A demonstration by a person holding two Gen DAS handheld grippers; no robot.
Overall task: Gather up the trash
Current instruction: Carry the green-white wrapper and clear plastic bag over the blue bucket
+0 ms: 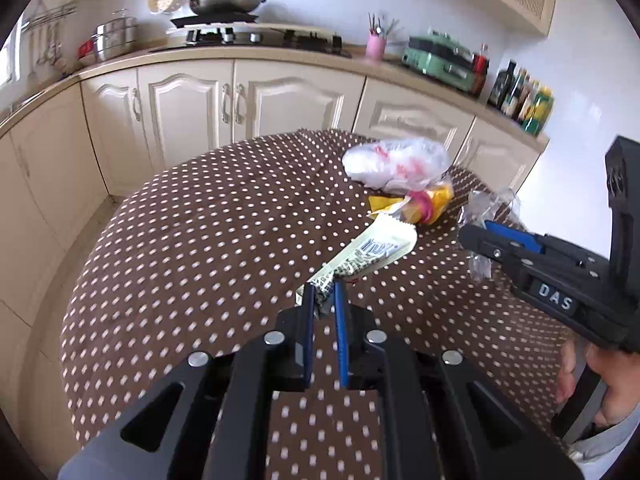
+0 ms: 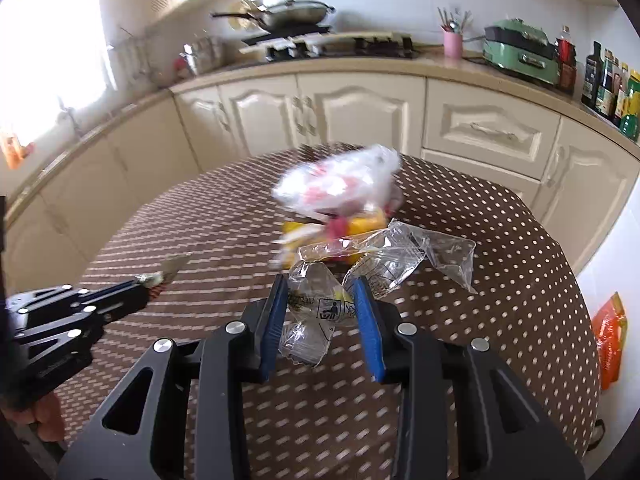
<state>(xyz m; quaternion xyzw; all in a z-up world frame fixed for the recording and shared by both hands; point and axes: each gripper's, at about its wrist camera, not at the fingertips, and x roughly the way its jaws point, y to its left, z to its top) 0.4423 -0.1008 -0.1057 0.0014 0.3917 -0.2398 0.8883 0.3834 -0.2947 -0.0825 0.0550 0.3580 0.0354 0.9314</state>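
Observation:
My left gripper (image 1: 324,294) is shut on the near end of a cream snack-bar wrapper (image 1: 372,250), which stretches away from it over the brown dotted tablecloth (image 1: 200,220). In the right wrist view the left gripper (image 2: 154,280) comes in from the left with the wrapper's tip (image 2: 176,264) in it. My right gripper (image 2: 320,294) has its blue pads pressed on a crumpled clear plastic wrapper (image 2: 316,304). The left wrist view shows the right gripper (image 1: 474,236) at the right, clear plastic (image 1: 480,266) hanging at its tips.
A white plastic bag with red print (image 1: 396,164) (image 2: 340,188) lies on a yellow wrapper (image 1: 430,200) (image 2: 364,224) at the table's far side. Another clear bag (image 2: 452,254) lies beside it. An orange packet (image 2: 608,340) sits beyond the table's right edge. Cream cabinets (image 1: 280,96) ring the table.

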